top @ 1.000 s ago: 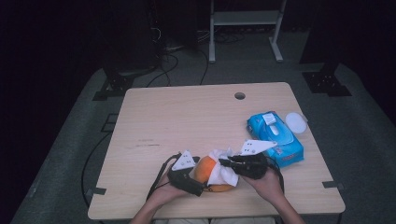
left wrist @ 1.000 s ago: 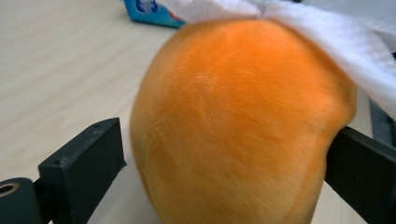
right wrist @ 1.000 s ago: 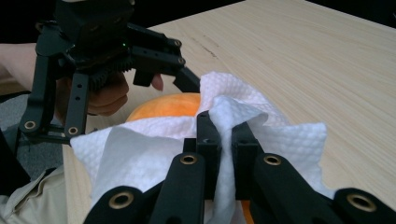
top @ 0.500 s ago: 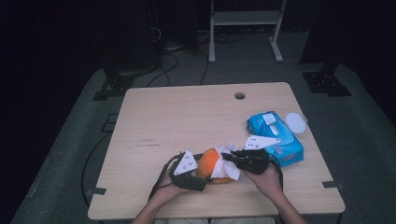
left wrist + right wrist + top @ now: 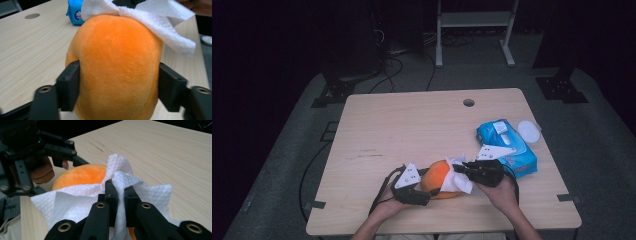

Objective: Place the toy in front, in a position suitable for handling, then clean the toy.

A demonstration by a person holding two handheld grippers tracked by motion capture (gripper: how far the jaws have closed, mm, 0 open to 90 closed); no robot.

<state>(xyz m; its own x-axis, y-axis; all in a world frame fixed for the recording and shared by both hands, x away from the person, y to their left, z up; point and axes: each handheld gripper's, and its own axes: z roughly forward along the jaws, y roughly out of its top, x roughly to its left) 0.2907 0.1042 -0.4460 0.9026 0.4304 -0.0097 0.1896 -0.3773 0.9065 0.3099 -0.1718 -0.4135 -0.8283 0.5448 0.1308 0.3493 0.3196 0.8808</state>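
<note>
A round orange plush toy (image 5: 438, 176) rests near the table's front edge. My left gripper (image 5: 428, 187) reaches in from its left. In the left gripper view the plush (image 5: 115, 62) sits between the two black jaws, whose pads (image 5: 68, 85) press into its sides. Those jaws have just been closing on it. My right gripper (image 5: 459, 169) comes from the right and is shut on a white tissue (image 5: 75, 202), pinched between its fingertips (image 5: 111, 192). The tissue (image 5: 459, 181) drapes over the plush's top and right side.
A blue pack of wipes (image 5: 507, 145) lies to the right, just behind my right hand, with a white round lid (image 5: 529, 131) past the table edge. The wooden table (image 5: 412, 125) has a cable hole (image 5: 468, 102) at the back.
The left gripper's jaws have drawn in against the sides of the orange plush. The right gripper has stayed almost in place, still holding the tissue on the plush.
</note>
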